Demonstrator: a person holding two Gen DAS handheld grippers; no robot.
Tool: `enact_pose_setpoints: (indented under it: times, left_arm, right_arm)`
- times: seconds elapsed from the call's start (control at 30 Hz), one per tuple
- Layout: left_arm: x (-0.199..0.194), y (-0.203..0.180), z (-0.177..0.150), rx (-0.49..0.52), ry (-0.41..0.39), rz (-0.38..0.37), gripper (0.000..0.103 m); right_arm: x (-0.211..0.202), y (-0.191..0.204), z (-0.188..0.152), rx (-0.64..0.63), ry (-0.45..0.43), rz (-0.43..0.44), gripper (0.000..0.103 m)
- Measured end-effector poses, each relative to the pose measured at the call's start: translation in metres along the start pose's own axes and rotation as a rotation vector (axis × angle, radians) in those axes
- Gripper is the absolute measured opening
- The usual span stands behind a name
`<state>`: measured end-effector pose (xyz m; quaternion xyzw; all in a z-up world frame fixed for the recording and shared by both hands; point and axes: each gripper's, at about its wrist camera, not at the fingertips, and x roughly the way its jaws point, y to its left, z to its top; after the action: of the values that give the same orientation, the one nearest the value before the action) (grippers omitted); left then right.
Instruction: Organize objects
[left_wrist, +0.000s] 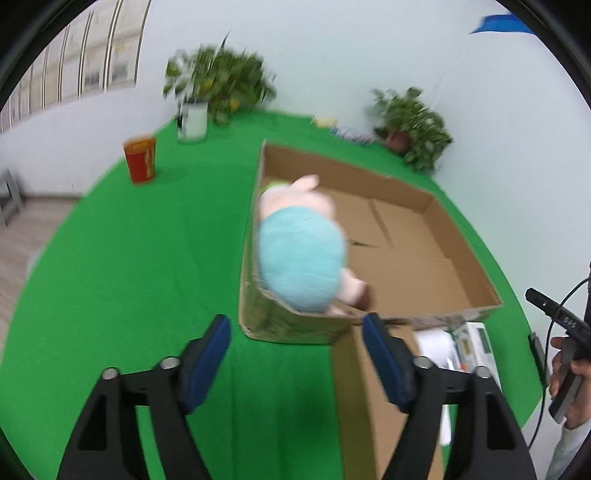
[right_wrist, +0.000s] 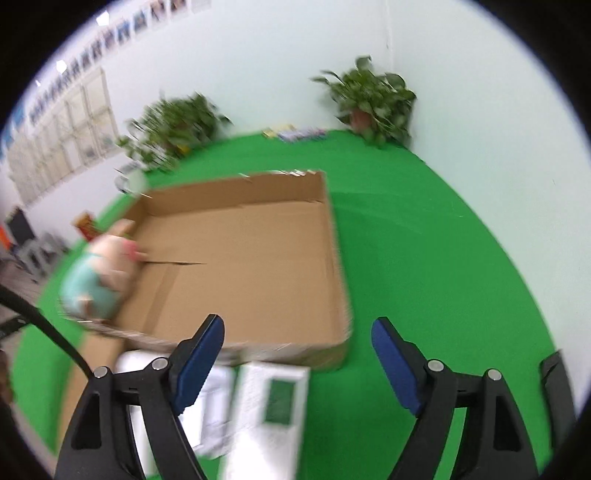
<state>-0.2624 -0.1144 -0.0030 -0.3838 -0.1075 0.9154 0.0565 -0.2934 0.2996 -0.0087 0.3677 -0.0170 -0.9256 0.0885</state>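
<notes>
Left wrist view: the left gripper (left_wrist: 297, 354) stands with its blue-padded fingers (left_wrist: 205, 363) spread wide and nothing between them, above the green table cover (left_wrist: 129, 258). Just ahead sits a shallow open cardboard box (left_wrist: 410, 236). A plush pig (left_wrist: 303, 247) in a light blue garment lies blurred over the box's near left corner, partly on the wall's edge; whether it rests there or is in the air cannot be told. Beside the box's near wall lie a brown cardboard flap (left_wrist: 365, 398) and white packets with green print (left_wrist: 472, 343). Far off stand a red paper cup (left_wrist: 140, 158), a leafy plant in a white pot (left_wrist: 218, 81) and a second plant in a brown pot (left_wrist: 413, 122). At the right edge a hand (left_wrist: 569, 376) grips a dark handle.

In the right wrist view, the right gripper (right_wrist: 297, 363) is likewise spread wide and empty, hovering over the white packets (right_wrist: 273, 406) near the box's (right_wrist: 258, 258) front wall. The pig (right_wrist: 103, 273) shows at the box's left corner.
</notes>
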Motion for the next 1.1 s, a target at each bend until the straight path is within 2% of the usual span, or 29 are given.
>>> enact_pose_setpoints:
  times: [0.03,0.1,0.2,0.37,0.5,0.63,0.77,0.93,1.1]
  left_arm:
    - [-0.015,-0.011,-0.006,0.016,-0.033,0.004,0.086]
    - [-0.037,-0.031,-0.017,0.028,-0.071,0.018,0.090]
    - [-0.061,-0.057,-0.035,0.027,-0.105,0.038,0.090]
    - [-0.074,-0.086,-0.062,0.064,-0.065,0.011,0.090]
    - [-0.072,-0.099,-0.077,0.099,-0.025,-0.004,0.090]
    - [-0.059,-0.087,-0.087,0.077,0.045,-0.058,0.090]
    - [-0.034,-0.056,-0.093,0.009,0.112,-0.121,0.087]
    - [0.004,-0.025,-0.106,-0.069,0.215,-0.231,0.072]
    - [0.035,-0.013,-0.113,-0.111,0.275,-0.312,0.065]
  right_arm:
    - [-0.015,0.006,-0.009,0.011,-0.012,0.041,0.084]
    - [-0.031,0.015,-0.024,0.019,-0.020,0.106,0.085]
    - [-0.054,0.034,-0.059,0.041,-0.015,0.178,0.085]
    - [-0.079,0.075,-0.113,-0.028,0.020,0.250,0.085]
    - [-0.090,0.108,-0.140,-0.059,0.067,0.313,0.085]
    - [-0.086,0.149,-0.162,-0.144,0.127,0.334,0.085]
    - [-0.077,0.184,-0.177,-0.218,0.173,0.326,0.085]
    - [-0.058,0.210,-0.185,-0.252,0.223,0.299,0.085]
    - [-0.045,0.224,-0.182,-0.276,0.231,0.254,0.089]
